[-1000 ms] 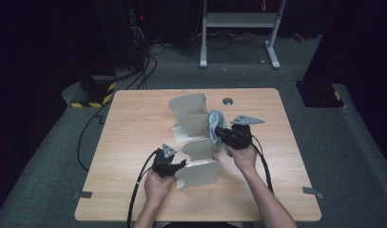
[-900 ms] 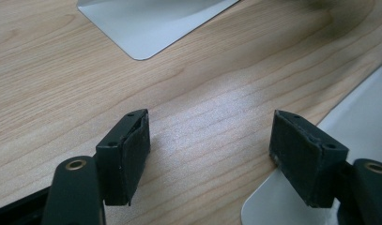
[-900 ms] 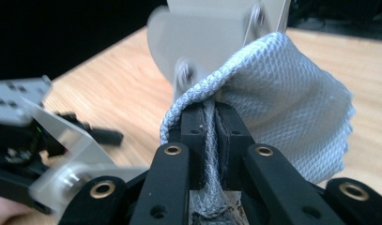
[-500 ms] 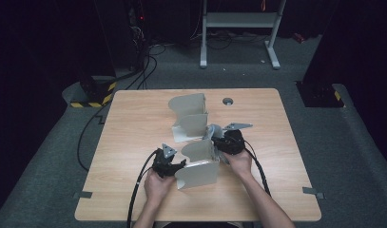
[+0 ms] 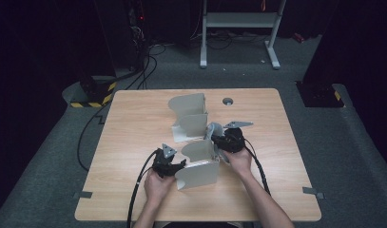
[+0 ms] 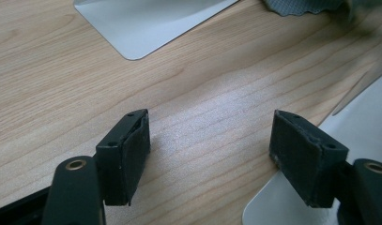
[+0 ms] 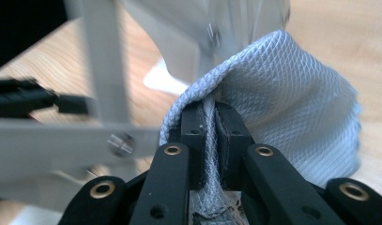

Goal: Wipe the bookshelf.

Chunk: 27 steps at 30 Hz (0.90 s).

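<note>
A grey mesh cloth [image 7: 282, 93] is pinched in a fold between the pads of my right gripper [image 7: 211, 117], which is shut on it. In the high view the right gripper [image 5: 218, 140] holds the cloth [image 5: 213, 130] low against the right side of a bent grey metal sheet stand [image 5: 198, 166] at the table's middle. My left gripper [image 5: 179, 165] rests at the stand's near left end. In its own view the left gripper [image 6: 210, 150] stands open over bare wood, with a metal sheet edge [image 6: 362, 112] beside its right jaw.
A second curved grey metal panel [image 5: 191, 116] stands farther back on the wooden table [image 5: 134, 123]. A round cable hole [image 5: 227, 101] sits near the far edge. Black cables trail from both grippers off the near edge. A metal frame's legs [image 5: 238, 33] stand on the floor beyond.
My right gripper has come down and a little nearer with the cloth, now lying against the metal stand. The left gripper has stayed put.
</note>
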Available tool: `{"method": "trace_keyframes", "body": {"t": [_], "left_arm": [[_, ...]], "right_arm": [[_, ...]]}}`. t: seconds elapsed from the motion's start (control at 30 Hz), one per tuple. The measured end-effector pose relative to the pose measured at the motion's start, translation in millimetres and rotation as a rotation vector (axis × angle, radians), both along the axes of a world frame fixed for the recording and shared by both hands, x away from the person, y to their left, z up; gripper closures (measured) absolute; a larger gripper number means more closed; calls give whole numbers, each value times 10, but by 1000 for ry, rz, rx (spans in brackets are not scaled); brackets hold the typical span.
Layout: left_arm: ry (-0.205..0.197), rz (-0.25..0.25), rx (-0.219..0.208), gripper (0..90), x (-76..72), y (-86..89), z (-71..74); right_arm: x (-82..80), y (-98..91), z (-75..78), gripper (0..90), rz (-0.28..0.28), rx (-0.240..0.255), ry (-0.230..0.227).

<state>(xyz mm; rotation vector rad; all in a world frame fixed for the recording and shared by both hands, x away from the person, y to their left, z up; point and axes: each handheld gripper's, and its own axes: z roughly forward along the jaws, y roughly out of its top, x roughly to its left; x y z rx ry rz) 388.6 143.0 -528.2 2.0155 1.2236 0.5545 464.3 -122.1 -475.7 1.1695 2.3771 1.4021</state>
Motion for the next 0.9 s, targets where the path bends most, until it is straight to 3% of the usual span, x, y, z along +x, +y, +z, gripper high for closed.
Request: {"method": "trace_keyframes", "body": {"t": [0.27, 0.5, 0.7, 0.9], "left_arm": [[-1, 0, 0, 296, 0, 0, 0], [-1, 1, -1, 296, 0, -1, -1], [0, 0, 0, 296, 0, 0, 0], [-1, 1, 0, 296, 0, -1, -1]], "right_arm": [[-125, -40, 411, 838, 12, 55, -121], [-148, -52, 604, 838, 21, 77, -172], [-63, -29, 484, 838, 10, 63, -129], [22, 21, 287, 838, 4, 11, -82]]}}
